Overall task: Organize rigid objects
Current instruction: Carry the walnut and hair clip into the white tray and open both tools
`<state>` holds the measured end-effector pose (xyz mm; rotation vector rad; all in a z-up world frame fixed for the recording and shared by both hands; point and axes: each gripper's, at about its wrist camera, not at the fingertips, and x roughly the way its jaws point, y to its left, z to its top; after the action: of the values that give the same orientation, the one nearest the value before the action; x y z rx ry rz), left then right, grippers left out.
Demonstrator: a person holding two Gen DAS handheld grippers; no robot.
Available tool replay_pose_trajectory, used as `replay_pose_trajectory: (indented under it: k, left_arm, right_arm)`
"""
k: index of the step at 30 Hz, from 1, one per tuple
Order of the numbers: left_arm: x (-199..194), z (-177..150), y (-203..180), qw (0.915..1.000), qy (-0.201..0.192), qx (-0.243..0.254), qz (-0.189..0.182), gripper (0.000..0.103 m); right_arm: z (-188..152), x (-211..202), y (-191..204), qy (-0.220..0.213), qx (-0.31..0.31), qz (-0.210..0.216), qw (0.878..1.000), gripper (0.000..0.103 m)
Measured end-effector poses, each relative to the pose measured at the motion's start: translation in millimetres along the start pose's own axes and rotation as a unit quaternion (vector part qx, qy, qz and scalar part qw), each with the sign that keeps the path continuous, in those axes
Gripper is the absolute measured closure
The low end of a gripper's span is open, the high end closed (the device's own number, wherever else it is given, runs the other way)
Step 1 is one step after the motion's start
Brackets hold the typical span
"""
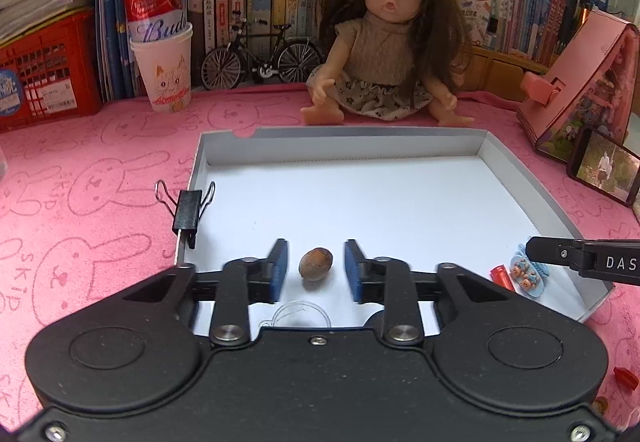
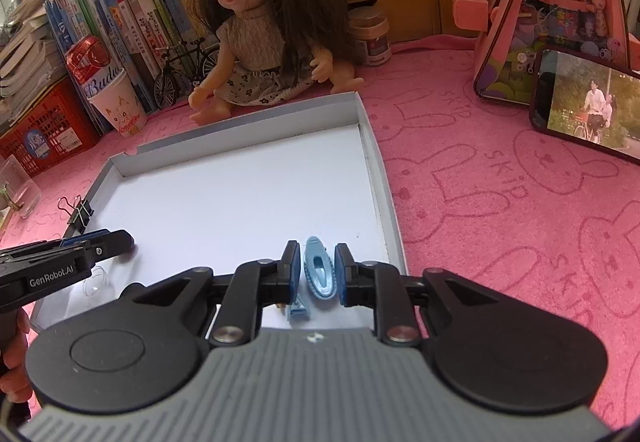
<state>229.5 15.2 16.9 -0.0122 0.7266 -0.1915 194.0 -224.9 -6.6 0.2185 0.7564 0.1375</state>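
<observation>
Hovering low over the white tray (image 1: 340,146), both grippers have their fingers parted around something small. The left gripper (image 1: 316,266) stands with its blue pads on either side of a brown nut (image 1: 316,262) that lies on the tray floor near the near edge – there is a clear gap on each side, so nothing pinches it. The right gripper (image 2: 317,274) straddles a light-blue hair clip (image 2: 319,270) close to the tray's right wall, its pads just beside the clip and, as far as I can tell, not pressing on it.

A black binder clip (image 1: 188,212) is clamped on the tray's left wall, and a small red piece (image 1: 502,276) sits beside the hair clip (I cannot make out what it is). Something clear and round (image 1: 300,316) lies at the near edge, partly under the left gripper.

My reading: both items sit in the tray and this is the setting-down step – or a grasp about to close; I can't say which. Either way, the next move calls for a straight lift clear of each piece without nudging it.
</observation>
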Motion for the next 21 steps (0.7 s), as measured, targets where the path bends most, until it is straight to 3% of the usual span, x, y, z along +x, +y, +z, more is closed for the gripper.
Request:
replay_pose_trajectory:
  k: [5,11,21]
  left_arm:
    - [-25.1,-1.1,-7.9,0.9991,-0.037,0.019,0.001,0.047]
    - [-55.6,-9.9,-14.8,0.9978,-0.062,0.019,-0.017,0.034]
    - [-104.0,-44.2,-27.2,0.9945,-0.100,0.017,-0.025,0.024]
  right_arm:
    - [-4.2,-16.5,2.0,-0.028,-0.011,0.018,0.999,0.045]
    - [-15.1,-39.8,6.9,-0.067,-0.042,0.035,0.996,0.030]
    - [-41.3,-70.5,11.1,-0.106,-0.074,0.043,0.991,0.019]
